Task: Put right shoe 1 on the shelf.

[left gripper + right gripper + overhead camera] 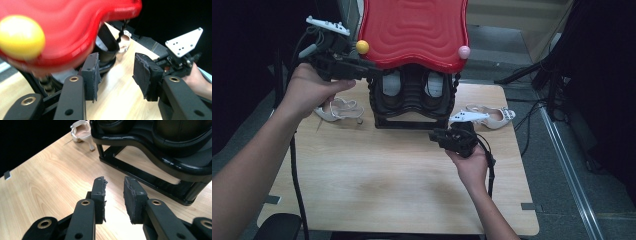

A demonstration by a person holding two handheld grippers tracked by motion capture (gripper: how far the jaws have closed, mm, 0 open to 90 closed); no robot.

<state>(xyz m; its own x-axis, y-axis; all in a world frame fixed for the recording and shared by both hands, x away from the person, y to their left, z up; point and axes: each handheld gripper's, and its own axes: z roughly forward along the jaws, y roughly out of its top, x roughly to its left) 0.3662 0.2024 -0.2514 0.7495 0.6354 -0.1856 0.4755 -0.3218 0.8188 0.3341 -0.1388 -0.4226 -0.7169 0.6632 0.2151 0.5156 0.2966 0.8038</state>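
Forearms come in closest to the cam in the high view, each hand w/ a gripper. Landmark = the black shoe rack (412, 107) on the wooden table (377, 185).

Left gripper (371, 70) is up at the rack's upper left corner, beside the red wavy top (414, 30) and its yellow ball (362, 47). Left gripper view shows what the high view can't: jaws fairly wide apart, nothing between the pads (92, 75), just bare table behind, red top blurred and very near.

Right gripper (437, 135) sits low, just in front of the rack's right foot. Right gripper view: jaws partly open w/ a modest gap, nothing held, pointing at the rack's bottom frame (150, 180).

High view also gives stuff the gripper cams mostly miss: pink ball (464, 51) on the red top's right corner, two grey shoes (391, 82) on the rack's shelf, a beige heel (339, 111) left of the rack, another beige shoe (492, 116) to its right. Red top hides the rack's upper shelves from above. Right gripper's grey plate (468, 117) partly covers the right shoe.
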